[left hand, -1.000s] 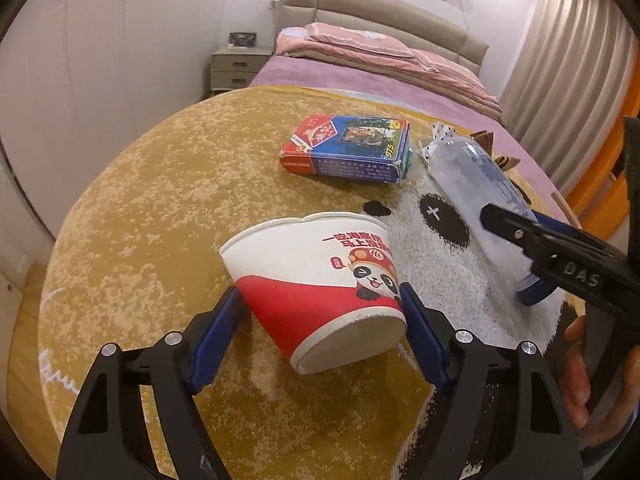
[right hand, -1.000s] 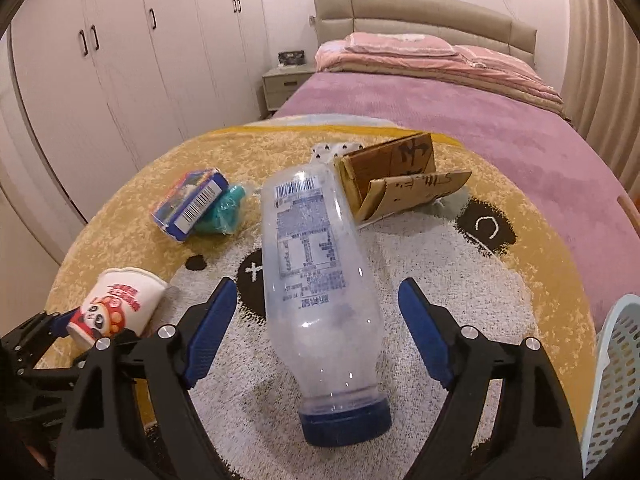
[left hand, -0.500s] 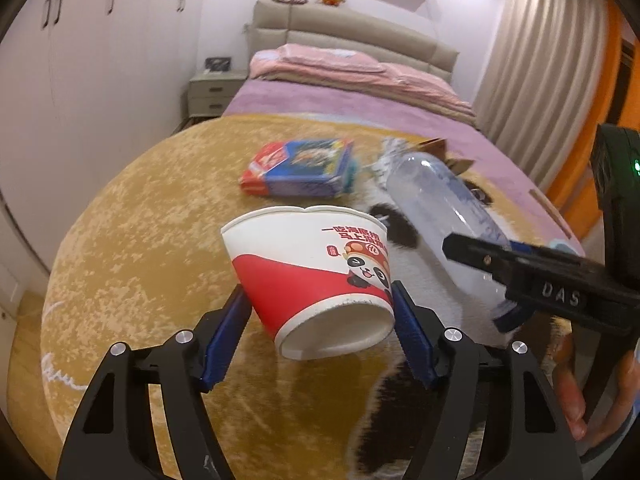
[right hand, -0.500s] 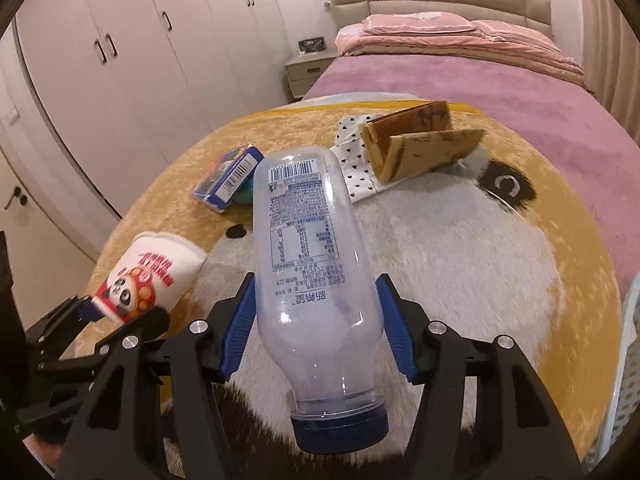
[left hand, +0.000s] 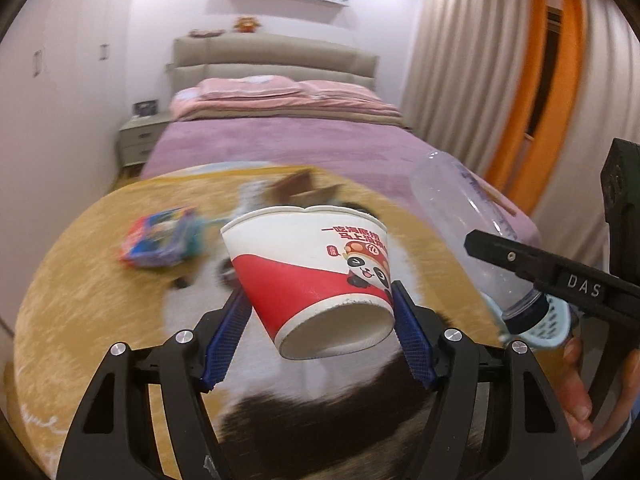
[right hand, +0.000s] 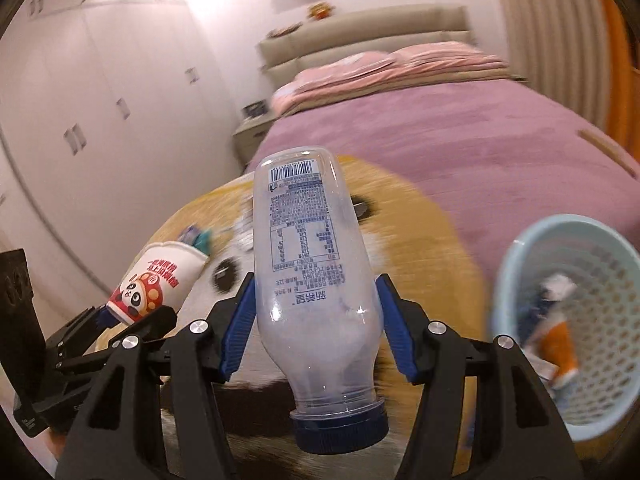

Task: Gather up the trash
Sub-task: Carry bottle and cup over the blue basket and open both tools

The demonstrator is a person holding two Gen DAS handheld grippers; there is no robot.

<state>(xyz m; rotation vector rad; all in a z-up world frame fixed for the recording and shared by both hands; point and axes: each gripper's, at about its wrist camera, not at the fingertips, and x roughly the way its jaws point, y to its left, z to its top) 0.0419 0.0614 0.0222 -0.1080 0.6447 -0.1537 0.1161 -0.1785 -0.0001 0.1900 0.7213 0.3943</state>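
My left gripper (left hand: 320, 320) is shut on a red and white paper cup (left hand: 312, 264) with a panda print, held above the round rug; the cup also shows in the right wrist view (right hand: 156, 276). My right gripper (right hand: 316, 320) is shut on a clear plastic bottle (right hand: 308, 272) with a blue cap, cap toward the camera; the bottle also shows in the left wrist view (left hand: 472, 232). A light blue mesh basket (right hand: 600, 360) with some trash in it stands at the right, close to the bottle.
A blue and red box (left hand: 160, 240) and a brown cardboard piece (left hand: 300, 190) lie on the yellow panda rug (left hand: 80, 300). A bed with a purple cover (left hand: 280, 144) is behind. White wardrobes (right hand: 100, 120) line the left wall.
Both grippers closed on the cup and the bottle, lifted them off the rug and swung right toward the basket, which has come into view.
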